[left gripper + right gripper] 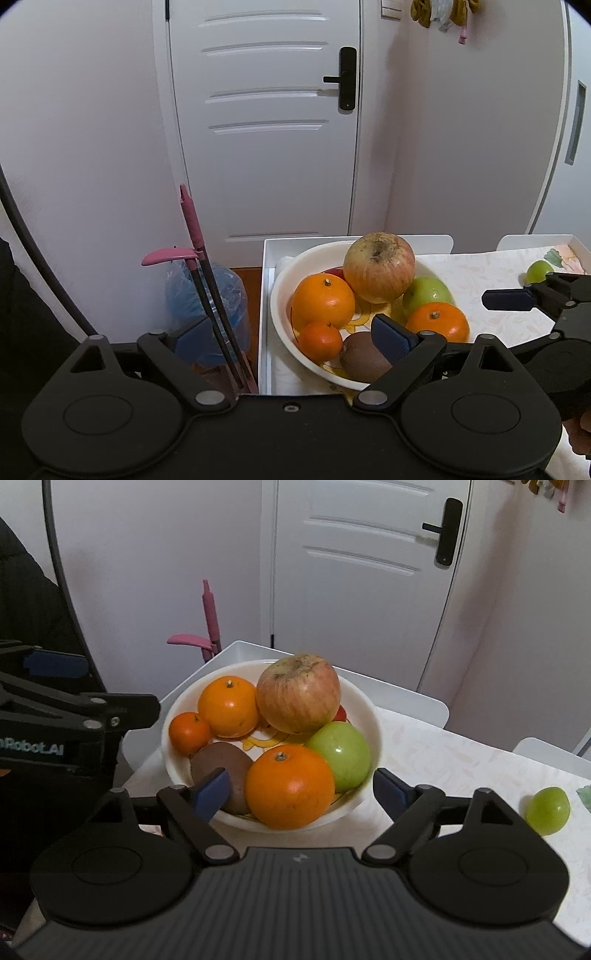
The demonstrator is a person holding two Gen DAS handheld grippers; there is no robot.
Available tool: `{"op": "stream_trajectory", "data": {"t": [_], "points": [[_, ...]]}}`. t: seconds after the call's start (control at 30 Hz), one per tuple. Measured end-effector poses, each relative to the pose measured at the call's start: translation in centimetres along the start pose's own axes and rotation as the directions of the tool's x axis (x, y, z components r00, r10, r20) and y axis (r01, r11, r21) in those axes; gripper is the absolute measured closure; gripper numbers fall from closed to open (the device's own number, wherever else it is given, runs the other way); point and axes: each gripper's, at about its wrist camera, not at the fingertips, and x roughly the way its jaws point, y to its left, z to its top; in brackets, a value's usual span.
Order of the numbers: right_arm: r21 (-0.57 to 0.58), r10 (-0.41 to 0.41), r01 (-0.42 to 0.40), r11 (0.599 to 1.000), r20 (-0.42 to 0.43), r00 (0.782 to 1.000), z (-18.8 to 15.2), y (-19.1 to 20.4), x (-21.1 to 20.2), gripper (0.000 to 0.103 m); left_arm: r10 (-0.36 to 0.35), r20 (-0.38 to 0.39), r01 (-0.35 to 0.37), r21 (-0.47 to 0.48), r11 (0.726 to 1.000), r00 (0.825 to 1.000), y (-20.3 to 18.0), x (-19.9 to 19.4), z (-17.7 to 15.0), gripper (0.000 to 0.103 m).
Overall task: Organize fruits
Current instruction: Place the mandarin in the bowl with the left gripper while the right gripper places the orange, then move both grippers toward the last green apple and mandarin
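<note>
So the bowl (369, 716) is already loaded up with oranges, apples and a kiwi, sitting near the table's (443, 753) far-left corner. The only straggler I can see is the small green fruit (547, 811), alone on the tablecloth well off toward the right edge. It's off to the right of the right gripper (301, 790), past its right finger, so that hand is clearly nearer; the left gripper (288, 332) hangs over the bowl's left side, bowl in between. Both have their jaws spread wide with nothing pinched. The fruit's roundish, slightly oval, long axis looks roughly across the view, though it's hard to say. I'd guess swinging right and closing across the short way works
</note>
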Motion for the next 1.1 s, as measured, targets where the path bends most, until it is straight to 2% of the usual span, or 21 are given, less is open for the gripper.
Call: {"op": "stream_trajectory", "data": {"t": [0.63, 0.93, 1.1], "points": [[0.051, -0.032, 0.031, 0.998, 0.01, 0.999, -0.5, -2.5, -6.0, 0.003, -0.01, 0.043, 0.009, 0.01, 1.0, 0.999, -1.4, -2.8, 0.6, 0.008], [0.162, -0.059, 0.055, 0.985, 0.017, 0.998, -1.4, -7.1, -9.4, 0.003, -0.002, 0.058, -0.001, 0.043, 0.999, 0.998, -3.8, -4.3, 0.8, 0.008], [0.197, -0.092, 0.089, 0.976, 0.009, 0.996, -2.8, -10.3, -11.4, 0.003, -0.006, 0.061, 0.002, 0.054, 0.999, 0.998, -6.5, -4.9, 0.9, 0.008]]}}
